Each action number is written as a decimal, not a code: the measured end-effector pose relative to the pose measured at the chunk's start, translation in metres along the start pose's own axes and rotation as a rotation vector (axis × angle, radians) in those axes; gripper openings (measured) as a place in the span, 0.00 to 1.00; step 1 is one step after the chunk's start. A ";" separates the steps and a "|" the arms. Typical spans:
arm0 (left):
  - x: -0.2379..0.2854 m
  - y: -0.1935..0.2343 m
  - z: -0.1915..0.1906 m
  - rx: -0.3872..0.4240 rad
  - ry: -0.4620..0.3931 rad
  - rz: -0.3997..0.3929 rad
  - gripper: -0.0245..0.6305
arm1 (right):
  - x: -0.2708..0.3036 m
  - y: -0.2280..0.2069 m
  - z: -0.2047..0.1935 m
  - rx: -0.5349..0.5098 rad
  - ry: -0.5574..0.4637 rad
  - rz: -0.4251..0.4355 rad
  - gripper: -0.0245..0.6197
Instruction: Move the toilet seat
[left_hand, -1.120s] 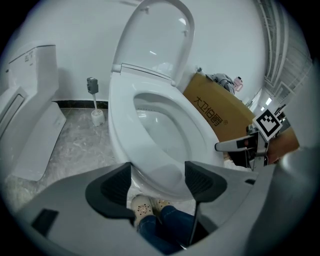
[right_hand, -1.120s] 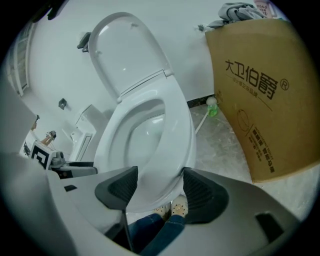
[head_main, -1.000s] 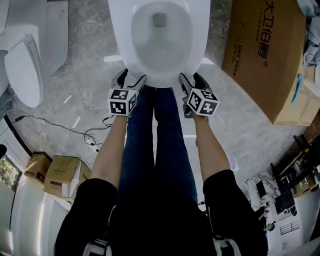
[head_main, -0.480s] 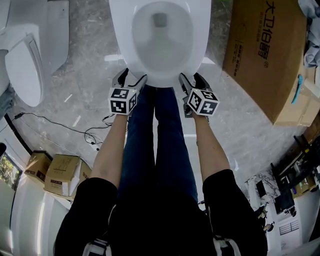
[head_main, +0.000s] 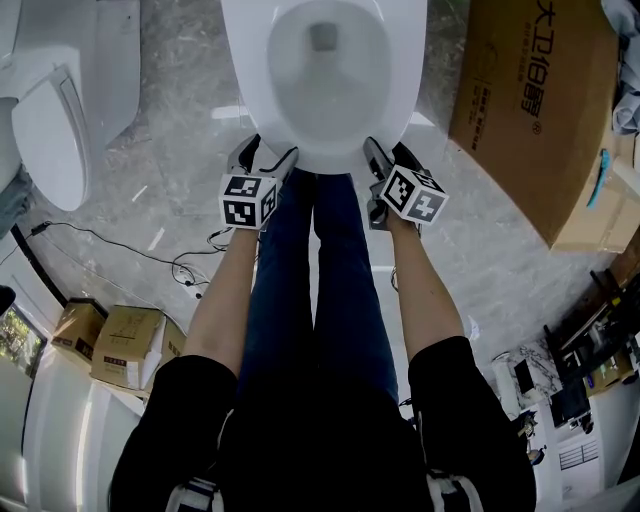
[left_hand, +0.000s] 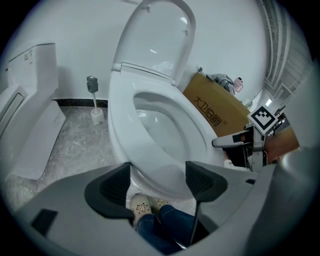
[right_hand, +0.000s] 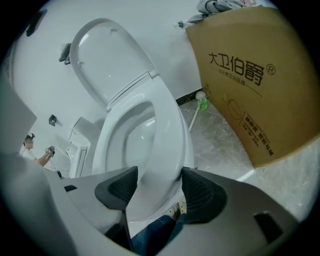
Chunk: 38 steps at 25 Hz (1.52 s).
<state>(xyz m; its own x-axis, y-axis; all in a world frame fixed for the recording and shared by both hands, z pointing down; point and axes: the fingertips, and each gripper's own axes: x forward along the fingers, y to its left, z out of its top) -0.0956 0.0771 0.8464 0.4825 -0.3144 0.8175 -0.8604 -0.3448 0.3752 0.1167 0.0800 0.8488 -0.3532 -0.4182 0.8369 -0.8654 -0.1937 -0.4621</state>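
A white toilet stands at the top of the head view, with its seat (head_main: 325, 150) down on the bowl and its lid (left_hand: 160, 37) raised. My left gripper (head_main: 266, 155) is at the seat's front left edge. It is open, and the front rim (left_hand: 160, 170) shows between its pads. My right gripper (head_main: 390, 157) is at the front right edge, tilted. It is open too, and its pads straddle the seat's rim (right_hand: 160, 165), which fills the gap between them.
A large cardboard box (head_main: 530, 110) stands on the right, close to the toilet. A second toilet (head_main: 55, 110) stands on the left. A black cable (head_main: 120, 250) and small boxes (head_main: 120, 350) lie on the marble floor at left. The person's legs (head_main: 320, 290) are in front of the bowl.
My right gripper has rolled to a tilt and edged slightly toward the seat's rim. The left gripper has barely moved.
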 end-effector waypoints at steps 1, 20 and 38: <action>-0.001 -0.001 0.001 0.001 -0.004 -0.002 0.55 | -0.001 0.001 0.001 0.004 -0.006 0.001 0.50; -0.001 -0.026 -0.002 -0.437 0.002 -0.309 0.56 | -0.024 0.013 0.010 0.008 -0.061 0.035 0.49; -0.037 -0.035 0.026 -0.613 -0.076 -0.325 0.37 | -0.060 0.032 0.028 -0.126 -0.126 0.116 0.49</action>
<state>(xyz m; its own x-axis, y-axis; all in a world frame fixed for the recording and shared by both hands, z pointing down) -0.0791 0.0782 0.7917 0.7218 -0.3490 0.5977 -0.5973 0.1222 0.7927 0.1200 0.0742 0.7761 -0.4124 -0.5407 0.7332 -0.8619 -0.0289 -0.5062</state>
